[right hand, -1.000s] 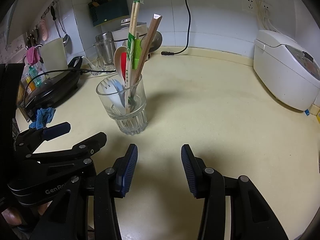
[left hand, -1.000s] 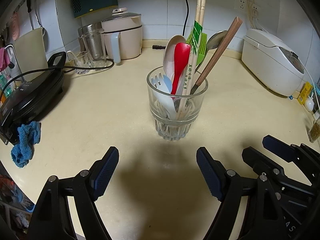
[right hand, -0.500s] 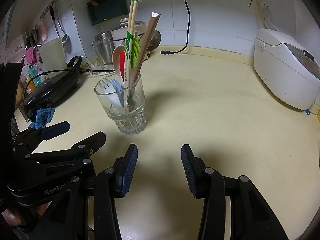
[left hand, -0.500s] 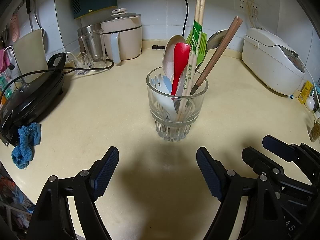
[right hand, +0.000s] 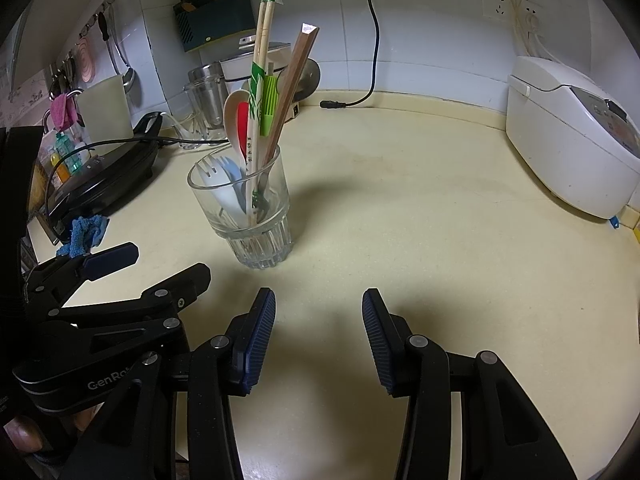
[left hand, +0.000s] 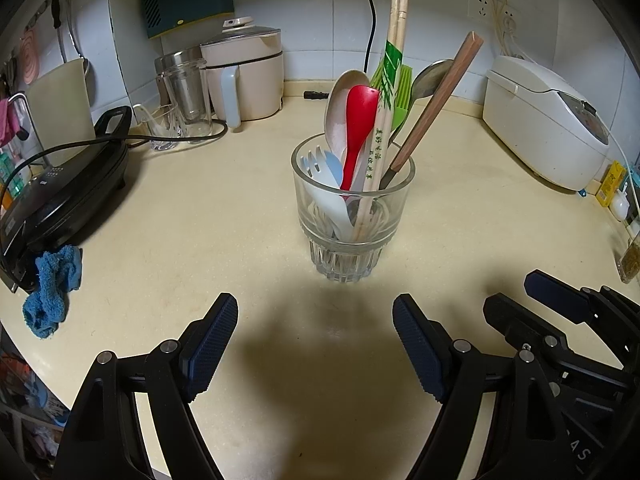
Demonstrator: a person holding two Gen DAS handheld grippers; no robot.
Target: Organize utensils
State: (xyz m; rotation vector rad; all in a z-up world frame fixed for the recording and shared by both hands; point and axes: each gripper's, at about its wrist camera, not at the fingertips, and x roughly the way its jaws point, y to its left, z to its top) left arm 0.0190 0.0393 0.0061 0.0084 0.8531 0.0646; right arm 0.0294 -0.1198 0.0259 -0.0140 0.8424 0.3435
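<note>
A clear glass tumbler (left hand: 352, 224) stands upright on the cream counter and holds several utensils: a red spoon (left hand: 358, 128), a white spoon, pale blue and white forks (left hand: 324, 176), wrapped chopsticks (left hand: 390, 92), a brown chopstick (left hand: 436, 100), a metal spoon and a green piece. It also shows in the right wrist view (right hand: 248, 208). My left gripper (left hand: 314, 340) is open and empty, a short way in front of the glass. My right gripper (right hand: 318, 332) is open and empty, to the right of the glass.
A white rice cooker (left hand: 548, 120) stands at the right. A black electric griddle (left hand: 60, 196) with a blue cloth (left hand: 52, 288) sits at the left. A beige cooker (left hand: 244, 72) and a blender jar (left hand: 186, 96) stand at the back. A black cord (right hand: 374, 40) hangs down the wall.
The glass sits slightly nearer and lower in the right wrist view. Both grippers stay open and empty.
</note>
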